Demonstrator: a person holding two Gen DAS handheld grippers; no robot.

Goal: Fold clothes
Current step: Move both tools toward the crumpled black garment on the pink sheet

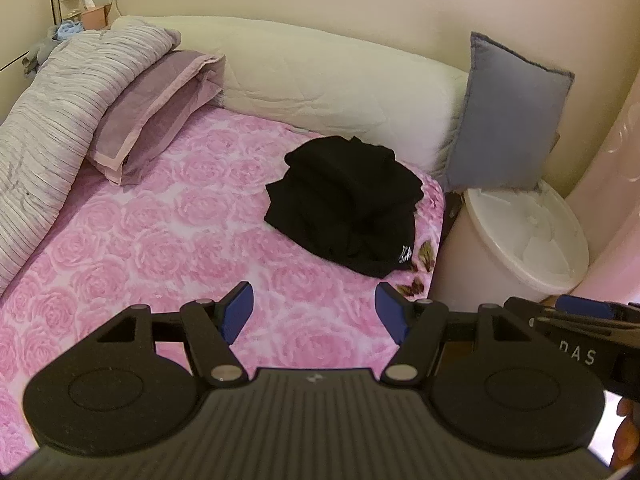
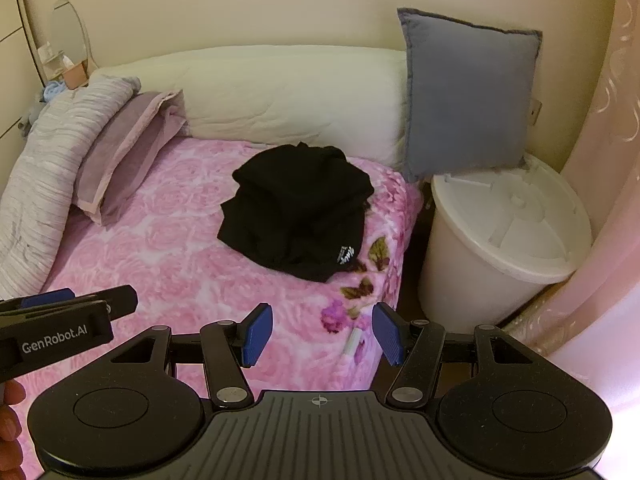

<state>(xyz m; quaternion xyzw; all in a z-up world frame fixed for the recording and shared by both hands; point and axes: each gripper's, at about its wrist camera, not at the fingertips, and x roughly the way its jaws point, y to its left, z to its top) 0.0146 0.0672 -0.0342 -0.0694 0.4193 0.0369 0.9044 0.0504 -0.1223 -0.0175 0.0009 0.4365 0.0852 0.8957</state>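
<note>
A bundle of black clothes lies on the pink rose-patterned blanket of a bed, near the far right corner of the mattress, with a small white print showing on its lower right edge. It sits in a loose, layered heap, and neither gripper touches it. The left gripper hangs over the near part of the blanket with its blue pads spread wide apart and nothing between them. The right gripper is just beside it, over the right edge of the bed, its pads also standing well apart and empty; each gripper shows at the edge of the other's view. Behind the clothes a long cream pillow runs along the wall. A purple pillow rests at the left, with a grey striped duvet bunched up against it. A blue-grey cushion stands upright at the right end of the cream pillow, its lower edge by a white lidded bin that stands just beside the bed. A pink curtain hangs at the far right.
</note>
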